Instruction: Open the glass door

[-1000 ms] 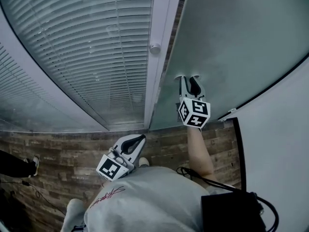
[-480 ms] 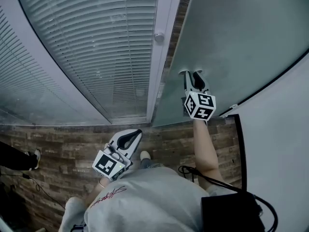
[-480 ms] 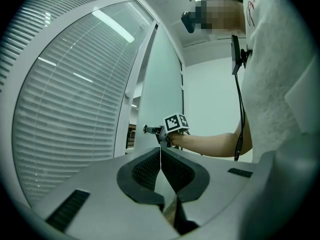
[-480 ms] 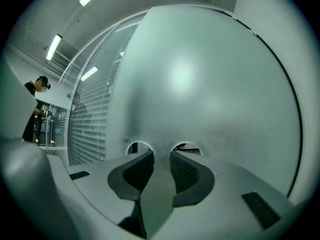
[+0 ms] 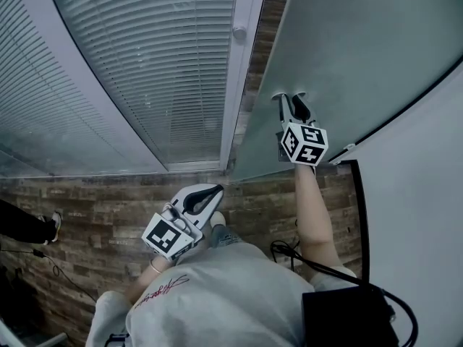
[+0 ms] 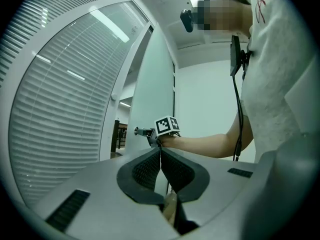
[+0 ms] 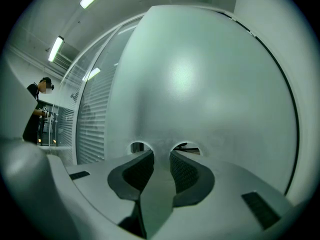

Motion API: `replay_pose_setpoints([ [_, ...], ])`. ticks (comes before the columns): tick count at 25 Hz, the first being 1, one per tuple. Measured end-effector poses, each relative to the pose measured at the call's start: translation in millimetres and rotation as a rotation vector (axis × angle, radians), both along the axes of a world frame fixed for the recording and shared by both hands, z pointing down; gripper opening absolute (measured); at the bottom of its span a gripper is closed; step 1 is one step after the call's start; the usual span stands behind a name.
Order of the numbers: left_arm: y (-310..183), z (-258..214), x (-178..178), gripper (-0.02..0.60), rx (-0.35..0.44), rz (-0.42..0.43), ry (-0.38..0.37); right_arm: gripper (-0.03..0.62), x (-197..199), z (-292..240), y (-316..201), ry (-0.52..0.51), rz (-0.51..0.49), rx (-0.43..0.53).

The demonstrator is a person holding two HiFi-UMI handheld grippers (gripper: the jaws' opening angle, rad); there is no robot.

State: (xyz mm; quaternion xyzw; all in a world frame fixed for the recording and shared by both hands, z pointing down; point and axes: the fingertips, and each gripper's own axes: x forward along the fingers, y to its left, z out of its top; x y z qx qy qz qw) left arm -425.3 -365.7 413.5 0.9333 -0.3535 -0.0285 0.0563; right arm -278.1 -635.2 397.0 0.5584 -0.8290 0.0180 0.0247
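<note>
The frosted glass door [image 5: 362,42] stands ajar, with a strip of floor showing between its edge and the white frame post [image 5: 242,63]. My right gripper [image 5: 289,96] points level at the door, its jaws apart and both fingertips pressed flat on the glass. In the right gripper view the door [image 7: 200,74] fills the picture, and the tips of my right gripper [image 7: 161,153] leave two clear spots on the frosting. Nothing is held between them. My left gripper [image 5: 215,189] hangs shut and empty near the person's body, away from the door. In the left gripper view its jaws [image 6: 160,150] meet, with the right gripper's marker cube [image 6: 167,125] beyond.
A fixed glass panel with blinds [image 5: 166,63] stands left of the post, which carries a small round knob [image 5: 239,32]. A white wall [image 5: 419,194] runs along the right. Wood-pattern floor [image 5: 94,208] lies below. Another person's shoe [image 5: 54,223] is at far left, and a black bag [image 5: 347,316] hangs on the person's front.
The gap between door edge and frame post has widened as the door swung away. My right gripper has moved forward with the glass. My left gripper has drifted forward and slightly up.
</note>
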Motion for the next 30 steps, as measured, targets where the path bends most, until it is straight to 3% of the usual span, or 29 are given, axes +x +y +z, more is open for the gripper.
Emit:
replay_pose_setpoints([
  [8, 41, 3, 2, 0.018, -0.015, 0.006, -0.005, 0.112, 12, -2, 31, -0.002, -0.017, 0.009],
  [19, 77, 4, 23, 0.018, 0.008, 0.077, -0.024, 0.112, 30, -4, 68, 0.008, -0.054, -0.002],
  [30, 90, 4, 41, 0.018, 0.024, 0.047, -0.033, 0.112, 43, -6, 101, -0.032, -0.072, 0.034],
])
